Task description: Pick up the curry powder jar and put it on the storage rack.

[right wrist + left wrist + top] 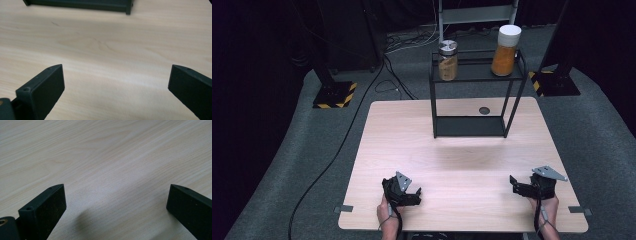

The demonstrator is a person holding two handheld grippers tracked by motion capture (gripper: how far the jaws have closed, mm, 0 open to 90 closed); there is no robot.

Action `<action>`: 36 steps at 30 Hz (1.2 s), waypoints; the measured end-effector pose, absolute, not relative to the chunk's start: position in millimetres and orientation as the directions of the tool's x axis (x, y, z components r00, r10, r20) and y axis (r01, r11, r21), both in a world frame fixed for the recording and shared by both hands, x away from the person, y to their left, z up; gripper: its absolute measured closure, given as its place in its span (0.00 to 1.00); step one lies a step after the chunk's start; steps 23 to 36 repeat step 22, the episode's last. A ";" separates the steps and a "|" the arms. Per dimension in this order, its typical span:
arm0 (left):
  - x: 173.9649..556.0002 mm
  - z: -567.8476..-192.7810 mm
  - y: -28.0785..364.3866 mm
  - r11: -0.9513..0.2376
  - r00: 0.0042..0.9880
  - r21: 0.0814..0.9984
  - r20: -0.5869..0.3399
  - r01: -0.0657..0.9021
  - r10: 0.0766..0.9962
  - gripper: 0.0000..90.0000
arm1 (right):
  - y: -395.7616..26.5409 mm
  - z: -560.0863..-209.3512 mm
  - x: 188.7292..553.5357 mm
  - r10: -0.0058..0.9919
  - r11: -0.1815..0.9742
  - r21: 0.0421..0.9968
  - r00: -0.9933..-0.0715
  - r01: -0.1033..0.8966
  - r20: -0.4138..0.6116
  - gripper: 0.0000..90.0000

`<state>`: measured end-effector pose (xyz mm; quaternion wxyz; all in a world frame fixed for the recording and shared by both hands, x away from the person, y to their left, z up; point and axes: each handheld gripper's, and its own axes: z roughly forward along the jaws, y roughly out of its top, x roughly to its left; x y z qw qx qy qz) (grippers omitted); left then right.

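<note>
Pale wood-grain laminate covers the table (462, 150), a rounded rectangle with a small dark grommet (484, 110) near its far edge. Matte black and blocky, the left gripper (416, 194) sits low over the near left part of the top, its jaws spread wide with nothing between them; the right gripper (513, 183) hovers at the near right, jaws equally wide and empty. Each carries a grey three-cornered plate. Both stand well apart from the rack (474, 95), a thin black metal frame with two shelves at the far middle of the table. On its top shelf stand two jars: a clear jar (448, 61) with a silvery lid and brownish grains at left, and a taller jar (505, 50) with a white cap and orange filling at right. Grey carpet (312, 150) lies round the table, crossed by a black cable (337, 145), with yellow-and-black striped bases (334, 95) beyond.
</note>
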<state>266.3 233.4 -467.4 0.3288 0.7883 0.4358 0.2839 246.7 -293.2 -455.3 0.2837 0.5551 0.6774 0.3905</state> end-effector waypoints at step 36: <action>267.3 -467.5 233.7 -0.394 0.452 0.766 0.152 0.508 0.879 0.02 | -290.6 -469.9 242.3 0.970 0.081 0.835 -0.234 0.543 0.058 0.03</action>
